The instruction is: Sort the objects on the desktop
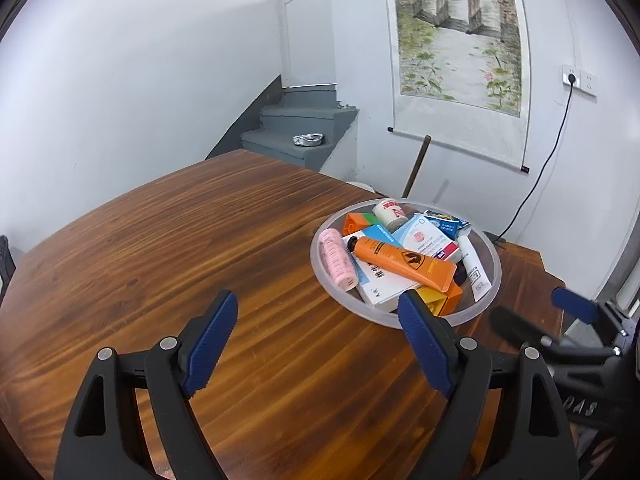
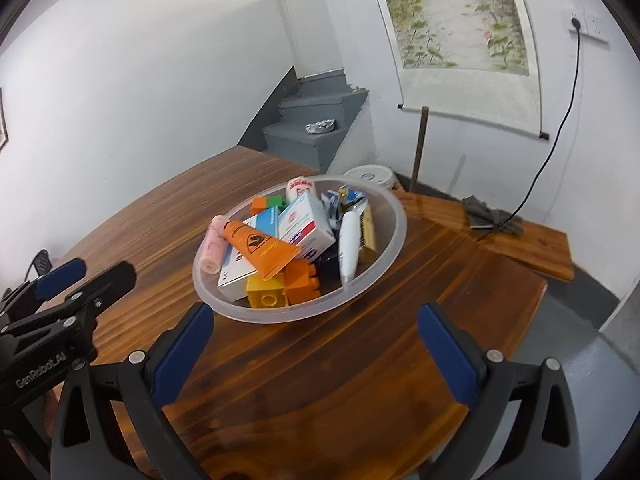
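A bowl (image 2: 394, 236) is sitting on the table (image 2: 320, 360), holding a tube (image 2: 260, 250) lying across a box (image 2: 240, 270), with toy bricks (image 2: 284, 290) at its near edge. Stairs (image 2: 316, 124) are rising behind the table, and a scroll (image 2: 460, 40) is hanging on the wall to their right.

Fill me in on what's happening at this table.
A person holds a two-finger gripper in each hand over a wooden table. Both the left gripper and the right gripper have their jaws open and hold nothing. Ahead of them sits a clear plastic bowl piled with small items: an orange tube on top, boxes, a pink roll, a white tube and toy bricks. Nothing else lies on the table.
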The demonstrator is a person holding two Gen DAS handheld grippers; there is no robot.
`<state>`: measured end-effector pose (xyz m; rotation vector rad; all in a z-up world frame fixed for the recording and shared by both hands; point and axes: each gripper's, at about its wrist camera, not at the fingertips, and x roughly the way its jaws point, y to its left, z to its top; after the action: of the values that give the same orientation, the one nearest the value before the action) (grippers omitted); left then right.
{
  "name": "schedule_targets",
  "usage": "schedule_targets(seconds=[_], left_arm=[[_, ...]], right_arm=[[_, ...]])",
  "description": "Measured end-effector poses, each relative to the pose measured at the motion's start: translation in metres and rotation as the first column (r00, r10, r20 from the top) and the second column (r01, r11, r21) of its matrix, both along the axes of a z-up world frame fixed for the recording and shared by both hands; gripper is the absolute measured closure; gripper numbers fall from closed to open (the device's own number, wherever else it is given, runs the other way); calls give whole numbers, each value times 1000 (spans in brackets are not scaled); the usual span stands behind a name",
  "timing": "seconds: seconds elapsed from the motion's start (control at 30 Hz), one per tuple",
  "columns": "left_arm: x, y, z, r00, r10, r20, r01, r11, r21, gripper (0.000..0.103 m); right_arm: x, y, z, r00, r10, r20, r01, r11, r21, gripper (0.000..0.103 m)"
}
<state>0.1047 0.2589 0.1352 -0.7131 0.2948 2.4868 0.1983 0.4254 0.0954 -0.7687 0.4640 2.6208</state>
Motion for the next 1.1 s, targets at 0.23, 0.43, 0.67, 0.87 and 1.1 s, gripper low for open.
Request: schedule_targets(seconds=[0.23,0.43,0.67,0.87,1.1], left_arm=[[13,-15,3,992,102,-74,-104,994,-30,17],[14,-24,0,984,170,-55,-173,983,-55,17],[17,-36,10,986,162,-22,-162,987,22,17],[23,-25,13,991,129,-44,-130,991,-11,17],[27,-15,23,996,82,-36,-82,997,6,17]], right_arm=[[9,-1,9,999,-49,-14,49,999,20,0],[17,-11,21,999,-37,-33,39,996,75,0],[26,-17,34,996,-41,-76,50,992,118,0],[25,-12,27,997,-76,-34,79,990,113,0],[27,-7,25,995,-93,-27,96,987,131,0]])
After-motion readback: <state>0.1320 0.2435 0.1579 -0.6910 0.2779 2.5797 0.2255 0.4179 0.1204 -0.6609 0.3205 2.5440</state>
